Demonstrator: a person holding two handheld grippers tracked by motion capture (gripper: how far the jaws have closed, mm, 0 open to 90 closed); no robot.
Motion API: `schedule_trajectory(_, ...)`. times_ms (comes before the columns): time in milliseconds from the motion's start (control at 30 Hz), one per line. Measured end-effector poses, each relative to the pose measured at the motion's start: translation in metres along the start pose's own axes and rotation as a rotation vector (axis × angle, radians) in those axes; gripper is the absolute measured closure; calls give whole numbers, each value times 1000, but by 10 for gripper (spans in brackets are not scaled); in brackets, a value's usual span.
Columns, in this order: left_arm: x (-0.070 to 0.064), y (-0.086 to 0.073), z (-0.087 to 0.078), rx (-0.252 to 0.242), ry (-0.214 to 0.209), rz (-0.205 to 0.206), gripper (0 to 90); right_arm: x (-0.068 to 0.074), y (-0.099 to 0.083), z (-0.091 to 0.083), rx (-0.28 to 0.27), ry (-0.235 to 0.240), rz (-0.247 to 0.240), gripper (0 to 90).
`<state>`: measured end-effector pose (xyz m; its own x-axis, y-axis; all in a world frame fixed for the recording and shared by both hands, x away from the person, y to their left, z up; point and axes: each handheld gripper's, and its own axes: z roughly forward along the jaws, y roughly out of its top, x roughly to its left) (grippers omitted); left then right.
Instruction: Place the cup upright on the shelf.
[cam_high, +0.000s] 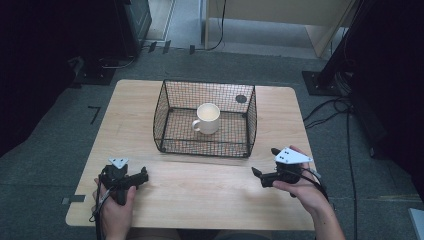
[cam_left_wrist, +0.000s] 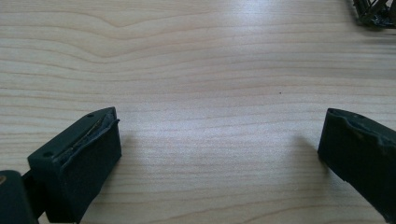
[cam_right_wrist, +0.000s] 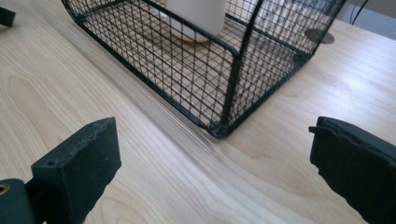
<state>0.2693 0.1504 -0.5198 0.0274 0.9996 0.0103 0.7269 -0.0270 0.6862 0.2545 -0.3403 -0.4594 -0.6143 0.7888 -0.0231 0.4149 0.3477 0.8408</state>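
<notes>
Near the table's front edge, toward its front left corner, the person's left hand holds the left claw low over the wood, its jaws pointing toward the right edge. In the left gripper view that claw stands wide apart with bare wood grain between the jaws — nothing is held. A corner of the wire basket shows at the upper right of that view.

Toward the right edge, a little farther from the front, the right hand holds the right claw with its grey three-cornered plate on top, jaws aimed toward the basket. In the right gripper view this claw is also spread wide and empty, and the basket's near corner stands between the jaws, well apart from them.

Farther back, at the middle of the table, sits the black wire basket — open at the top. A white mug stands upright on its mesh floor, handle turned toward the table's left edge.
</notes>
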Motion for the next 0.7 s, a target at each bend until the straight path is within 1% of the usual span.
schedule_trajectory(433,0,0,0,2,0,2,0,-13,-31,-8,28,-41,54,18)
schedule_trajectory(700,0,0,0,2,0,2,0,-22,-48,-15,42,-76,83,18)
